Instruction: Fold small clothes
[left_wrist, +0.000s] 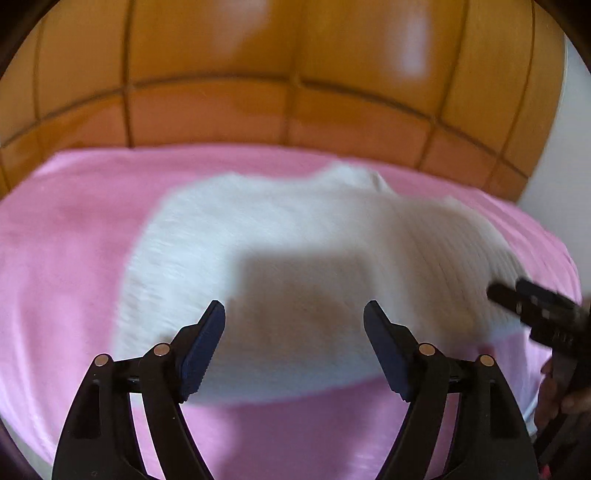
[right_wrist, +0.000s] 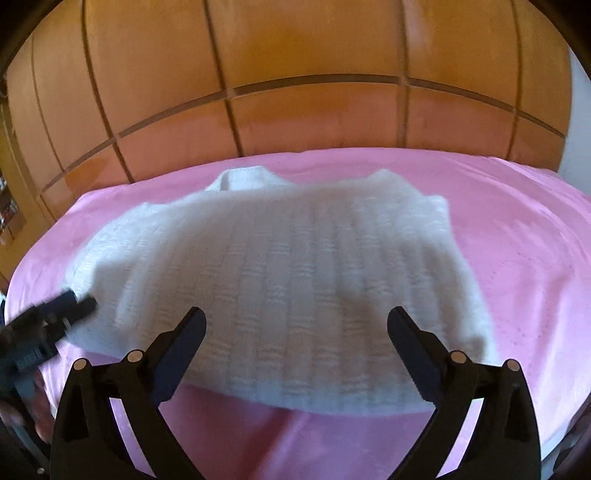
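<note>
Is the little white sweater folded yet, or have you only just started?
Only just started. Done: the white sweater lies spread on the pink blanket. In hand: nothing; the left gripper and right gripper are both open above its near edge. Left: all the folding, since no fold shows yet.

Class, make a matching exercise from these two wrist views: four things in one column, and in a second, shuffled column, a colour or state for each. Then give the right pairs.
Things:
1. knitted garment
2. bed cover
3. headboard
4. left gripper

Descriptions:
A. orange-brown, panelled
B. open, holding nothing
C. white, lying spread out
D. pink, under the garment

Pairs: 1-C, 2-D, 3-A, 4-B
</note>
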